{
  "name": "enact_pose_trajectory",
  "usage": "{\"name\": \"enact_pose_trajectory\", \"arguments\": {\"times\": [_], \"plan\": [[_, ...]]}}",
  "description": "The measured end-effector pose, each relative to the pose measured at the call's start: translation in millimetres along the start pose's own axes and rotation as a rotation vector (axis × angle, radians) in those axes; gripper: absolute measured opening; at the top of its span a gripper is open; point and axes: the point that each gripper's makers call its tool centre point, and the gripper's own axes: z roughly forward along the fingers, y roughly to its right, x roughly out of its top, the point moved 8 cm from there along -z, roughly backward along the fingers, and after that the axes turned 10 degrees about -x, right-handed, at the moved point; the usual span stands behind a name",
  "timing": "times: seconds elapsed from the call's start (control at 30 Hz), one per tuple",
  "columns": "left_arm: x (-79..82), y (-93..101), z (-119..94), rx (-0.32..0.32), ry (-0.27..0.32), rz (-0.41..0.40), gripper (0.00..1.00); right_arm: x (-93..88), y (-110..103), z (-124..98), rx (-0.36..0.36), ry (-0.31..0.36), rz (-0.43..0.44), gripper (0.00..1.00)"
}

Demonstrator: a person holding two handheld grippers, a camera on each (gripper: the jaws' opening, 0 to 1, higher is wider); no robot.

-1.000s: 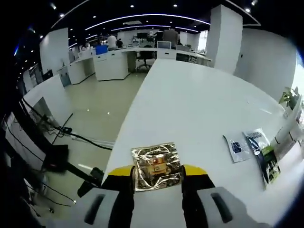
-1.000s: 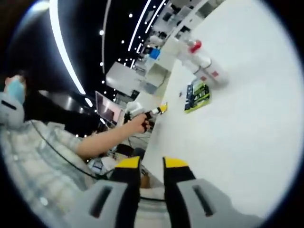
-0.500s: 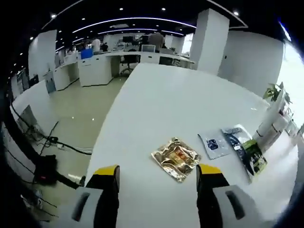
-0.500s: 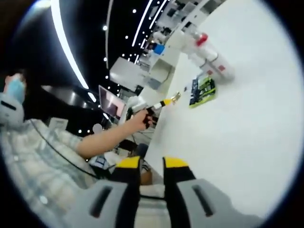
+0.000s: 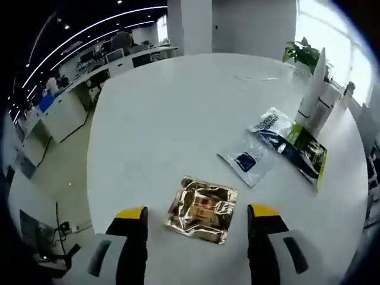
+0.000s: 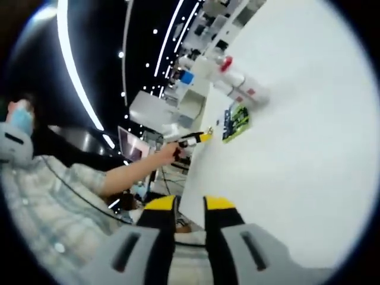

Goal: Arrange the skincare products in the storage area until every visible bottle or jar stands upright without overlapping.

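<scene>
A gold foil sachet (image 5: 202, 209) lies flat on the white table (image 5: 178, 113), between the wide-spread left gripper (image 5: 199, 222). The right gripper (image 6: 190, 208) is held narrow, empty. The thin, slippery foil could be skidded off the table edge.

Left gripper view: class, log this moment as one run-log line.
left hand-held gripper: open, astride gold foil sachet | sachet: flat on white table | right hand-held gripper: shut, empty
</scene>
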Motion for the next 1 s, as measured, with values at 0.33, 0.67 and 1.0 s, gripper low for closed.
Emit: {"name": "enact_pose_trajectory", "arguments": {"times": [0.33,0.67,1.0], "plan": [[2.2,4.0,-3,-0.049,-0.054,0.018,0.42,6.6,-5,10,0.024,-0.011,-0.043,0.15],[-3.9,14.5,-15,-0.044,-0.055,-0.096,0.37,9.4,-10,18,0.051,-0.029,-0.066,0.15],[-10.1,59.3,-43,-0.057,0.088,-0.152,0.37,7.0,-16,36,0.105,-0.047,-0.086,0.15]]}}
